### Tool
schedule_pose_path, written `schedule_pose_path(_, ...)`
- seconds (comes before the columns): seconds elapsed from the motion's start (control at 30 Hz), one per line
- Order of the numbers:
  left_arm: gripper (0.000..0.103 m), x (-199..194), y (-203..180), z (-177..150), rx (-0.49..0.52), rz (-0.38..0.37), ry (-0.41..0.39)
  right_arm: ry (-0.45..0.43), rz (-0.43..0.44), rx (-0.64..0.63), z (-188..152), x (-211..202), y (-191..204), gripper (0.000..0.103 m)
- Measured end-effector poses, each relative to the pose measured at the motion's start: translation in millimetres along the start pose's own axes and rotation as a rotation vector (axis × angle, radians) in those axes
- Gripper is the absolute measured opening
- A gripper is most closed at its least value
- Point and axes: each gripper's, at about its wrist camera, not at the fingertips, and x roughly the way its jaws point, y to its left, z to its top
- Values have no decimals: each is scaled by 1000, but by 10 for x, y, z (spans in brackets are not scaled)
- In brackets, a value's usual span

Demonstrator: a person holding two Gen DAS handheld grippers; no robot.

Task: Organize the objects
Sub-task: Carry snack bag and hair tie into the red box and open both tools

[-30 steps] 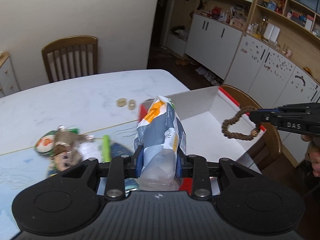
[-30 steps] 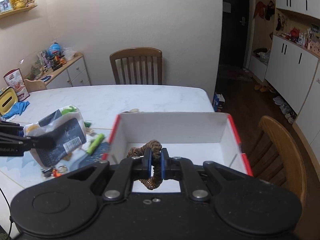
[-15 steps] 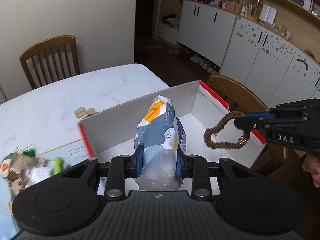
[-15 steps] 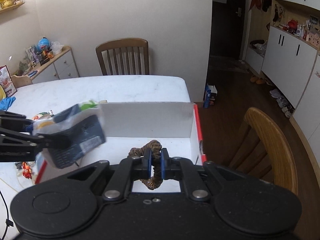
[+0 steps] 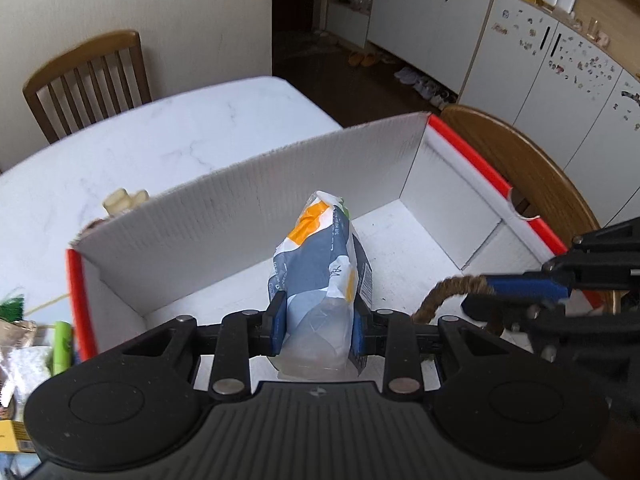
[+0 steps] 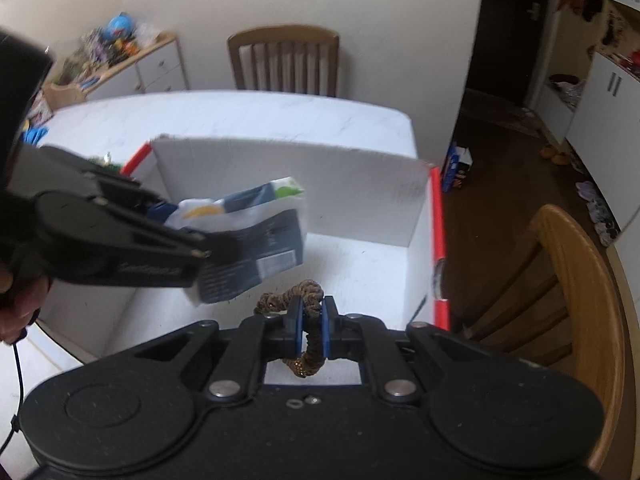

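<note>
A white cardboard box with red edges (image 5: 248,216) stands open on the marble table; it also shows in the right wrist view (image 6: 288,168). My left gripper (image 5: 320,320) is shut on a grey, white and orange snack bag (image 5: 320,264) and holds it inside the box above its floor; the bag also shows in the right wrist view (image 6: 256,236). My right gripper (image 6: 312,328) is shut on a brown braided hair tie (image 6: 308,300), over the box's near right part. The hair tie (image 5: 452,288) also shows in the left wrist view.
Wooden chairs stand behind the table (image 5: 88,80) and right of the box (image 6: 560,280). Loose items, a green tube (image 5: 62,346) among them, lie left of the box. Two small beige pieces (image 5: 124,200) lie behind the box. White cabinets (image 5: 520,40) line the far wall.
Both grippers have moved over and down into the box with their loads. The left gripper's bag has gone from beside the box to inside it. The right gripper came closer.
</note>
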Motion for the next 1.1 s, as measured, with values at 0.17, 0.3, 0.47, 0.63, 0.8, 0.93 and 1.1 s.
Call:
schedule_pose_path(0.17,30,141,-13,23,2,-15,42,55,8,-47,-2,171,26,8)
schedule_pose_path(0.3,30,233,33,43,-22,-21,96,92,10,-80,-10,285,63,8)
schedule_pose_path(0.47,30,314,76,62,-48,-27,134,112,26,-83,21,367,46,8)
schedule_pose_path(0.63,35,359,46,88,-35,-13,155,138,33,-76,50,431,14,8)
schedule_pose_path(0.8,68,301,-7,121,-2,19,133,144,40,-55,47,455,-16,14)
schedule_pose_path(0.93,68,205,-12,124,25,27,115,137,50,-37,43,418,-52,19)
schedule_pose_path(1.1,68,41,21,103,26,31,78,108,53,-31,35,292,-60,27)
